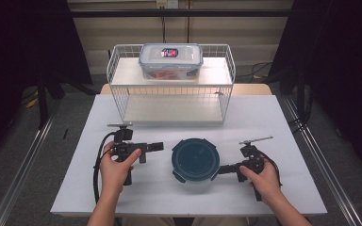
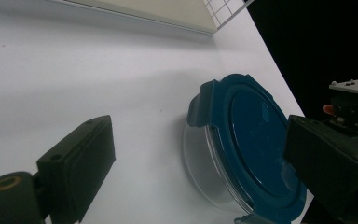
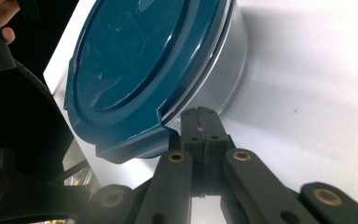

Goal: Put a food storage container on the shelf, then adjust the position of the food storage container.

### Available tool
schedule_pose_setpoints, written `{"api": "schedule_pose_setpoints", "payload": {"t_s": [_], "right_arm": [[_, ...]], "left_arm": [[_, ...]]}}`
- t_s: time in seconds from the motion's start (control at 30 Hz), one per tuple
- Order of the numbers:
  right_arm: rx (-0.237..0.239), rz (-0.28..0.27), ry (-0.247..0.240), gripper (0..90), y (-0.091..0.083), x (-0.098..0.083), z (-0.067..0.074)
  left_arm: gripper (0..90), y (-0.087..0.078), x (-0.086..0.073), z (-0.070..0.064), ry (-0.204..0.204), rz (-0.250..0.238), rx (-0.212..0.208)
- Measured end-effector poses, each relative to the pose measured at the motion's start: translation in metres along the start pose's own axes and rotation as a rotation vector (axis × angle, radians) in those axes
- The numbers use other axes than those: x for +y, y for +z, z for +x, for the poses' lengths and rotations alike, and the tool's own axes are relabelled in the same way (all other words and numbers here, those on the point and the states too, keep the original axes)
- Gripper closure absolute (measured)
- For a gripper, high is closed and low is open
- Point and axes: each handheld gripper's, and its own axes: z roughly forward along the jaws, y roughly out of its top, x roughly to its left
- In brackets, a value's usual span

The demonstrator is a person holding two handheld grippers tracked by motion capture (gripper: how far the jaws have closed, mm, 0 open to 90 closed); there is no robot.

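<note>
A: Where's the round container (image 1: pixel 195 160)?
B: Near the middle of the tabletop (image 1: pixel 273 117), between the two grippers, blue lid on. The right gripper (image 1: pixel 222 169) has its fingers (image 3: pixel 200 128) pressed together with nothing between them, tip right at the container's side, just under a lid latch. The left gripper (image 1: pixel 158 146) stands just left of it, fingers (image 2: pixel 81 163) spread wide and gripping nothing.
A: What might go wrong?
B: I'd judge a push from the closed tip could slide the glass across the smooth top, or the tip could slip off the latch, since nothing braces the far side yet.
A: Room to move?
B: Plenty left and right. The wire rack (image 1: pixel 169 101) with its lidded box (image 1: pixel 170 60) sits well behind; the near edge is fairly close.
</note>
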Motion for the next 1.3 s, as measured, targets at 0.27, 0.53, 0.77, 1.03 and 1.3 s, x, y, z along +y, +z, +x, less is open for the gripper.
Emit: {"api": "schedule_pose_setpoints", "payload": {"t_s": [0.27, 0.53, 0.77, 1.03, 1.3], "right_arm": [[-0.002, -0.003, -0.002, 90.0, 0.006, 0.007, 0.000], [0.009, 0.010, -0.011, 90.0, 0.012, 0.011, 0.003], [-0.004, 0.002, -0.007, 90.0, 0.015, 0.015, 0.004], [0.006, -0.004, -0.011, 90.0, 0.018, 0.018, 0.003], [-0.051, -0.018, -0.037, 76.7, 0.017, 0.018, 0.003]], "left_arm": [[9.0, -0.008, -0.005, 0.004, -0.006, -0.009, 0.022], [9.0, -0.012, -0.006, 0.007, -0.020, -0.010, 0.013], [9.0, -0.013, -0.008, 0.010, -0.030, -0.015, 0.017], [9.0, -0.019, -0.012, 0.012, -0.027, -0.015, 0.023], [9.6, -0.016, -0.012, 0.010, -0.040, -0.008, 0.012]]}}
